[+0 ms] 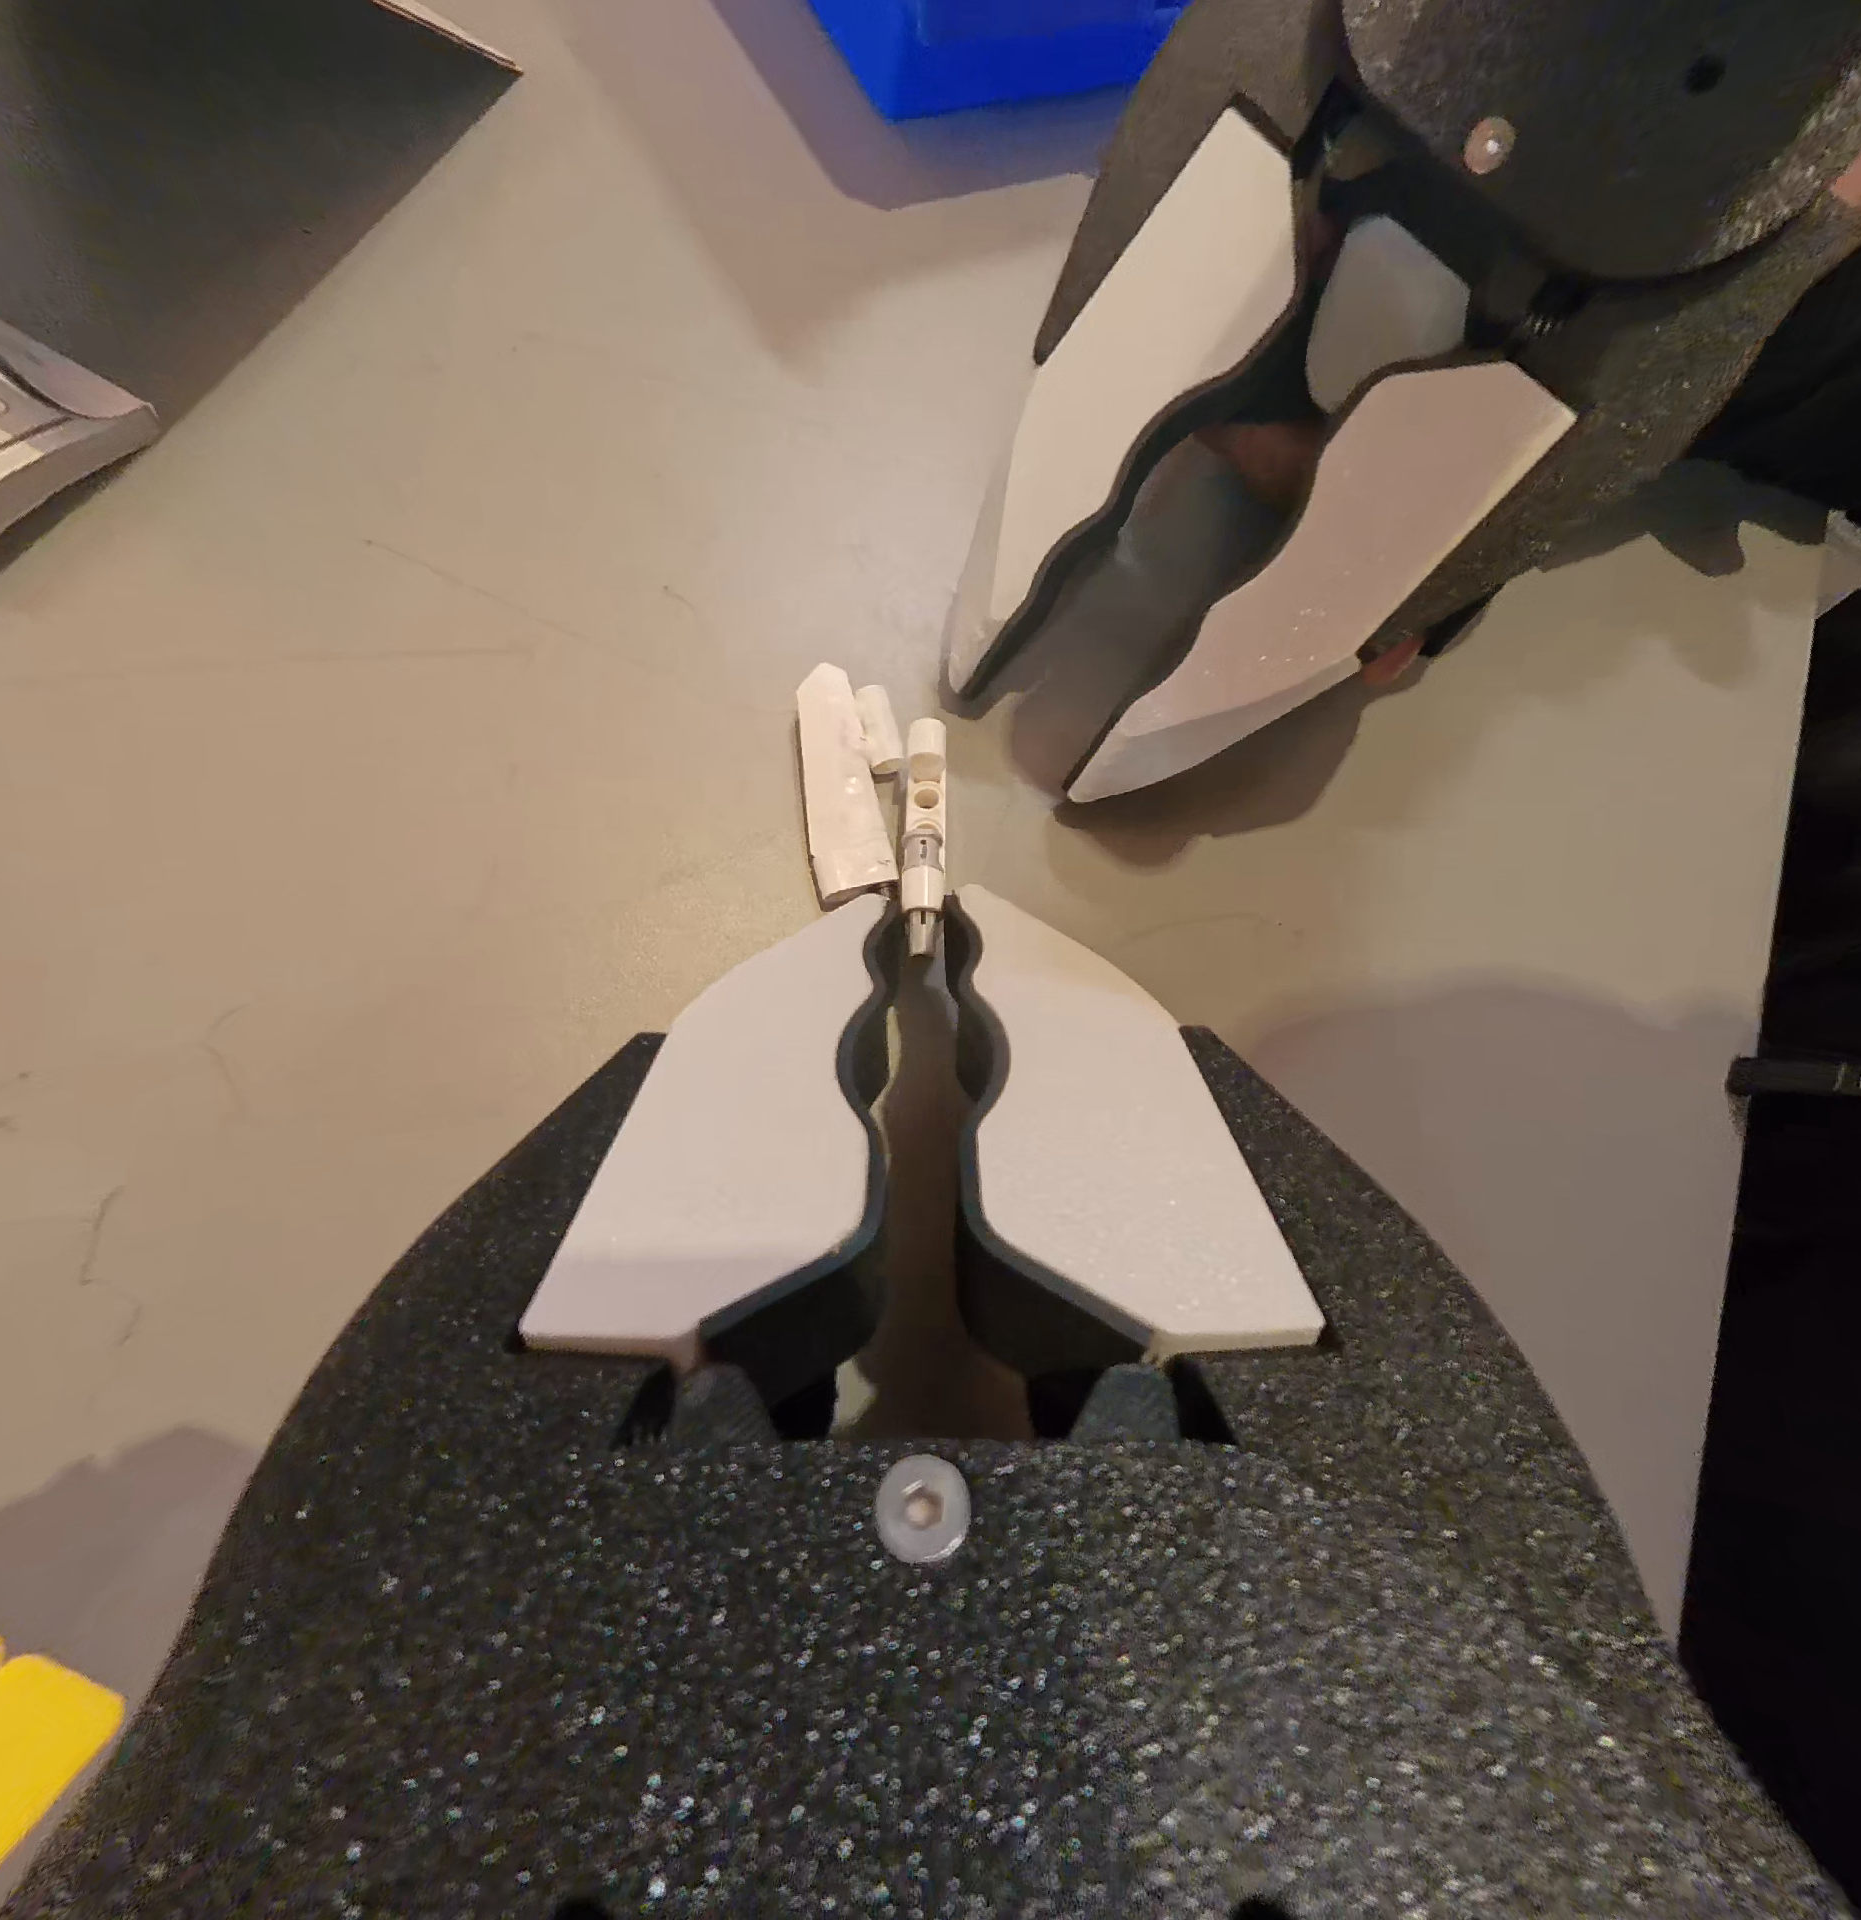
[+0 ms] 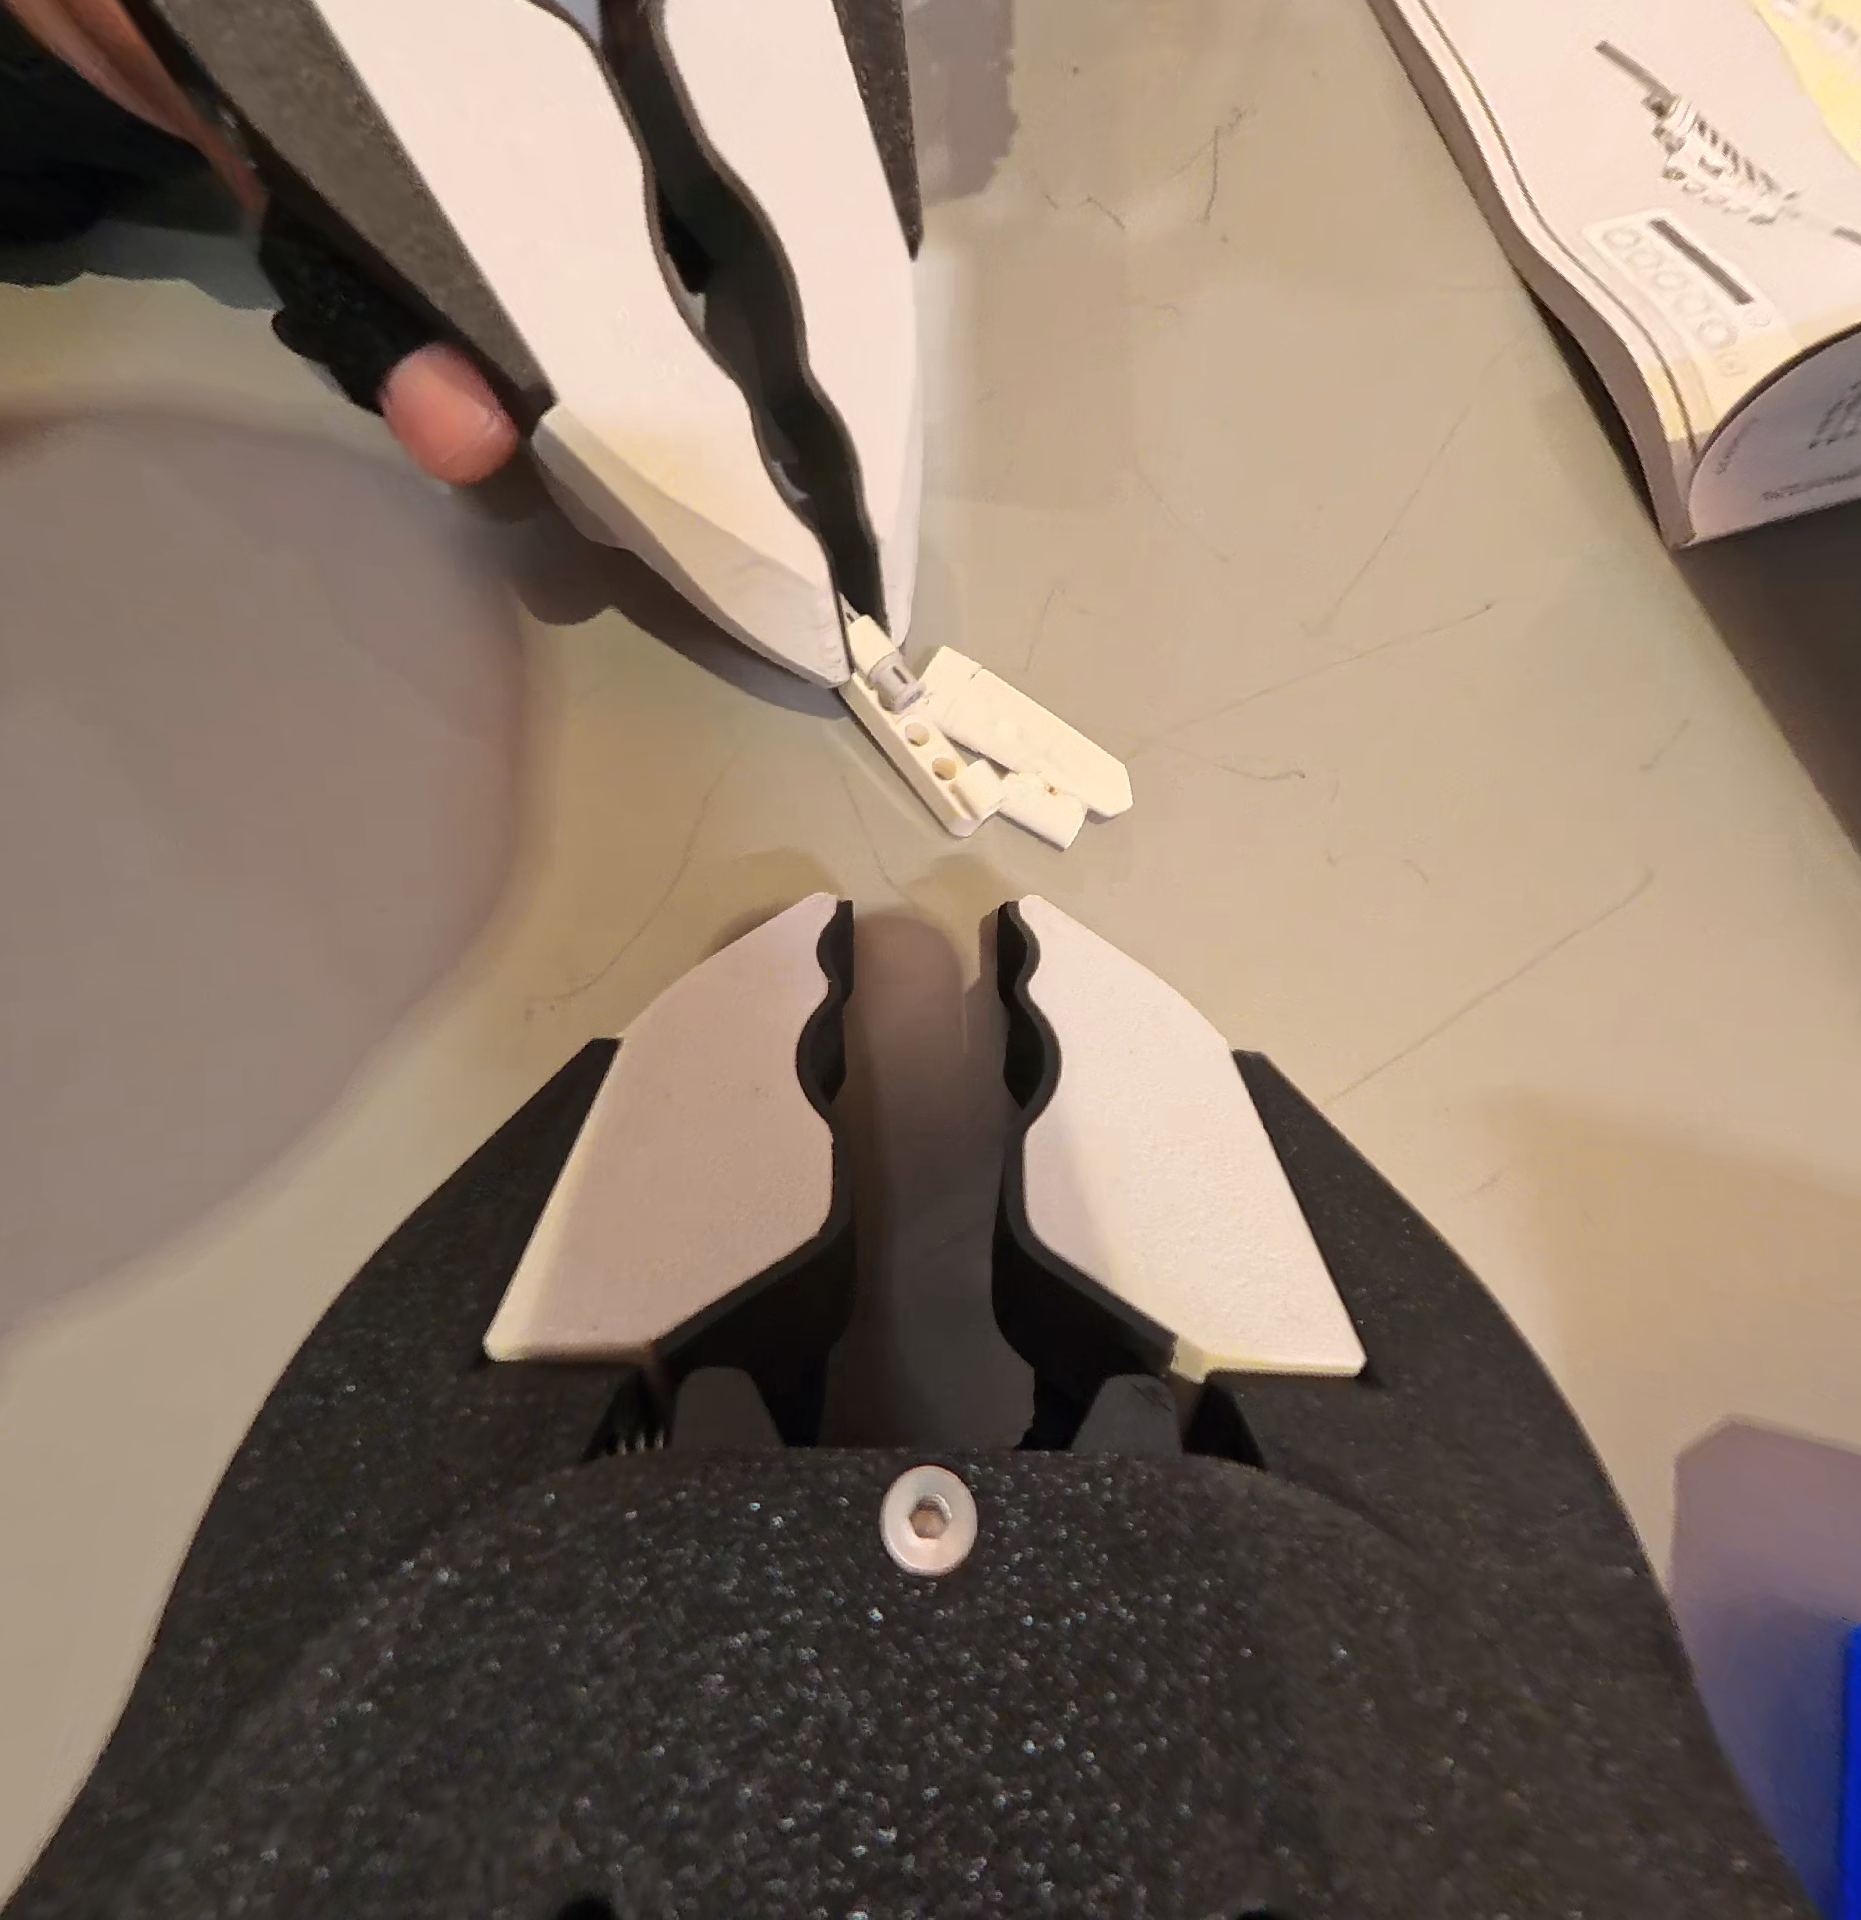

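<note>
The small white building-brick assembly (image 1: 910, 800) lies flat on the grey table (image 1: 386, 727), its long axis running straight out from your left gripper (image 1: 918, 928), whose fingertips pinch the grey peg at its near end. Your right gripper (image 2: 924, 914) hangs just beside the far end, jaws spread and empty. A booklet (image 2: 1684, 260) and blue bin (image 1: 967, 52) sit well apart; bare table surrounds the piece.
</note>
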